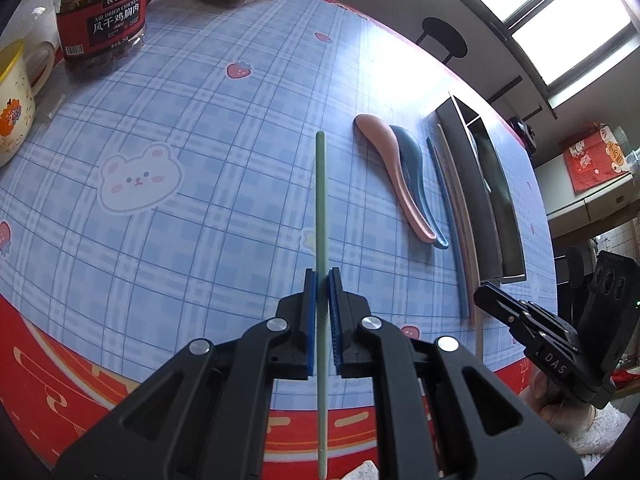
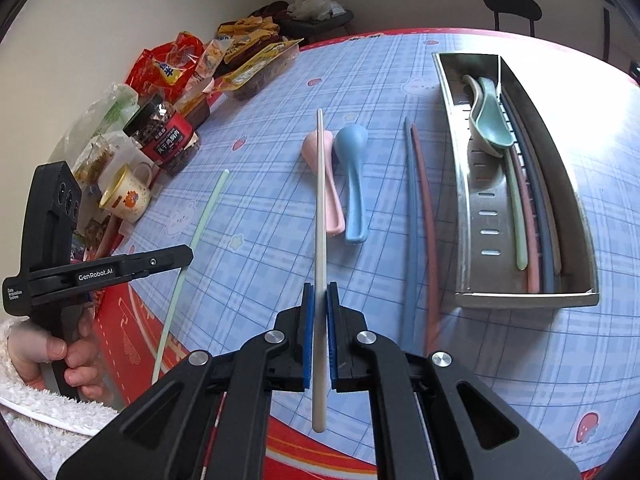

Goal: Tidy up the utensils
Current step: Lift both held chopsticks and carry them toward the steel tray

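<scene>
Bench plaid, tray (image 2: pixel 580 292) far right. Both jaws pinching chopsticks: green (image 1: pixel 321 200) left, white (image 2: pixel 319 208) right. Advise carrying level, releasing lengthwise.

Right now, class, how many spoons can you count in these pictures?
4. A pink spoon and a blue spoon lie side by side on the tablecloth; a green spoon and a pale spoon sit in the metal tray. More may be hidden there.

The snack bags (image 2: pixel 224 60) by the wall are too small to read. The mug (image 1: pixel 14 100) is cut off at the left wrist view's edge, and the tray (image 1: pixel 486 184) there shows only edge-on.
</scene>
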Motion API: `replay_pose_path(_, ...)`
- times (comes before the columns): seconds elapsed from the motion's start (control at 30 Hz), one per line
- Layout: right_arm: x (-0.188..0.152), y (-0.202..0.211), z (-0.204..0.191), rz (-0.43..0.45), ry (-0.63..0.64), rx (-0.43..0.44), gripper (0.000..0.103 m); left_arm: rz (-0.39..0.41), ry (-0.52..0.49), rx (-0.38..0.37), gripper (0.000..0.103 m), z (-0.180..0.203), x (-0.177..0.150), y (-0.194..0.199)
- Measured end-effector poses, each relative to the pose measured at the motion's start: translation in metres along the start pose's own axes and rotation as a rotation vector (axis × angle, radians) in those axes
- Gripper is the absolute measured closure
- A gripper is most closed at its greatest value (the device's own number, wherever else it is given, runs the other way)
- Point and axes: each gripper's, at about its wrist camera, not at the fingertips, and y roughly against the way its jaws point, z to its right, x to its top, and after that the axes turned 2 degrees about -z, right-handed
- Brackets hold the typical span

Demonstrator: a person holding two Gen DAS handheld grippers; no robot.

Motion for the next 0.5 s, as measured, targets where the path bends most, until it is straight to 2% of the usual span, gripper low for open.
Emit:
replay_pose_path(0.23, 0.014, 0.036, 0.034, 0.111, -0.079, -0.045, 0.097, -0.01, -0.014, -0.036, 0.093, 0.016, 0.016, 0.004)
replay_pose_path(0.5, 0.016, 0.058, 0.082, 0.148, -0.202, -0.111, 0.097, -0.054, -0.082, -0.104, 0.093, 0.068, 0.037, -0.01)
